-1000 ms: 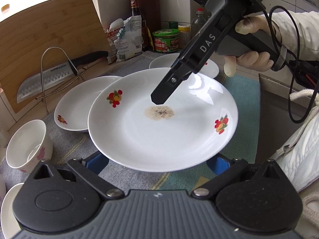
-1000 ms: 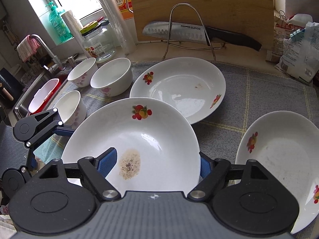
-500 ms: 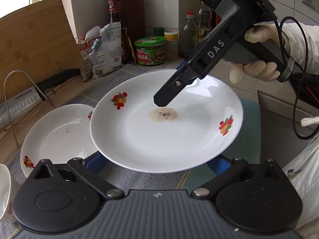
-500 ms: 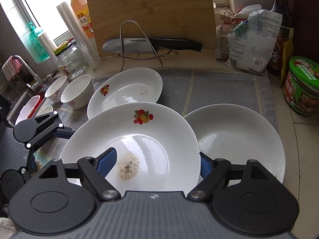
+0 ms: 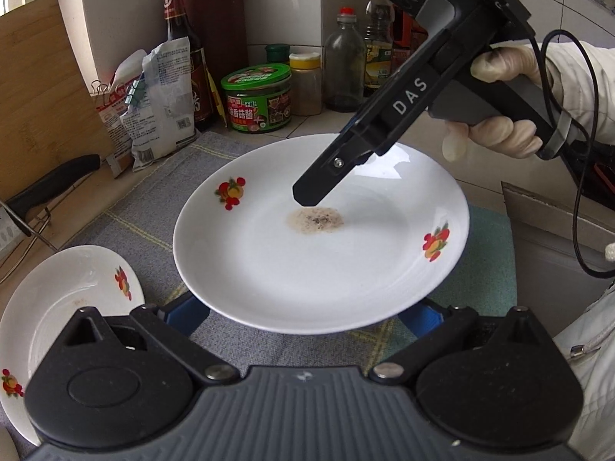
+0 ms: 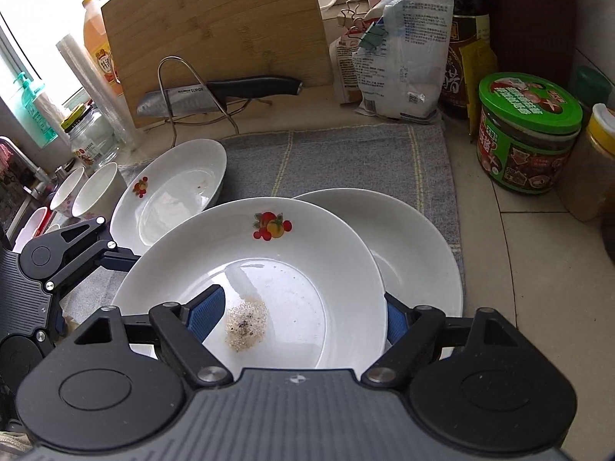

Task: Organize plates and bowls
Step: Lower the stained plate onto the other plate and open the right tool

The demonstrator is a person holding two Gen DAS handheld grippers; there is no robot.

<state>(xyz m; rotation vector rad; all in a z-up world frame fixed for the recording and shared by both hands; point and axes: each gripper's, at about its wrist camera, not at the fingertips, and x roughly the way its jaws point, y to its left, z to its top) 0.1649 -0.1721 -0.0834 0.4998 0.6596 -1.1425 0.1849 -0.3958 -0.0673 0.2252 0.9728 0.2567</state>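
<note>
A white plate with fruit prints and a brown stain (image 5: 319, 253) (image 6: 269, 272) is held in the air between both grippers. My left gripper (image 5: 303, 313) has its blue fingers under the near rim. My right gripper (image 6: 300, 313) has one blue finger (image 6: 203, 313) inside the plate and one outside the rim, shut on it; it also shows in the left wrist view (image 5: 369, 142). The held plate hangs over a second white plate (image 6: 415, 238) on the grey mat (image 6: 346, 157). A third plate (image 6: 173, 188) (image 5: 57, 307) lies to the left.
Bowls (image 6: 96, 192) stand at the far left by the sink. A knife on a wire rack (image 6: 215, 96) and a wooden board (image 6: 215, 30) stand behind. Bags (image 6: 399, 57), a green-lidded jar (image 6: 526, 134) and bottles (image 5: 346, 61) line the back right.
Both grippers have carried the stained plate to the right, from over the left plate to above the right plate. The bowls have slid far to the left in the views.
</note>
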